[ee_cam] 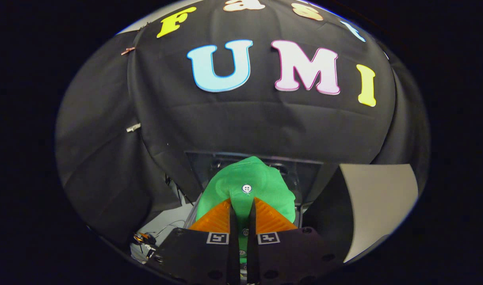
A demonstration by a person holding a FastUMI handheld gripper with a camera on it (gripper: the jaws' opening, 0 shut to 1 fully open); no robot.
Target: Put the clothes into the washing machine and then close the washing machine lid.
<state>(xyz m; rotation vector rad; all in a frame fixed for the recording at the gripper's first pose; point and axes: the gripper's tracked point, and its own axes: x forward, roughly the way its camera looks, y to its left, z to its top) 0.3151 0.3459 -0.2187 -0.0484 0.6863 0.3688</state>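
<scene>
Where the gripper (241,206) was held up before the booth's black cloth wall (265,122), its two fingers were pressed nearly together on a fold of a green garment (247,180), pinching it between them. The garment bulged out just ahead of the fingertips and hung in the narrow gap between the fingers, with a small white button (246,189) showing on the fabric just beyond the tips. Behind the cloth stood a dark framed opening (304,170), which I judged to be the washing machine, though its drum and lid could not be made out. A pale panel (378,202) stood to one side. The garment appeared light, soft and limp, likely to sag and trail from any single pinch. A bunched fold was the sound place to hold; a thin edge might slip free. The button presented no handling concern.
</scene>
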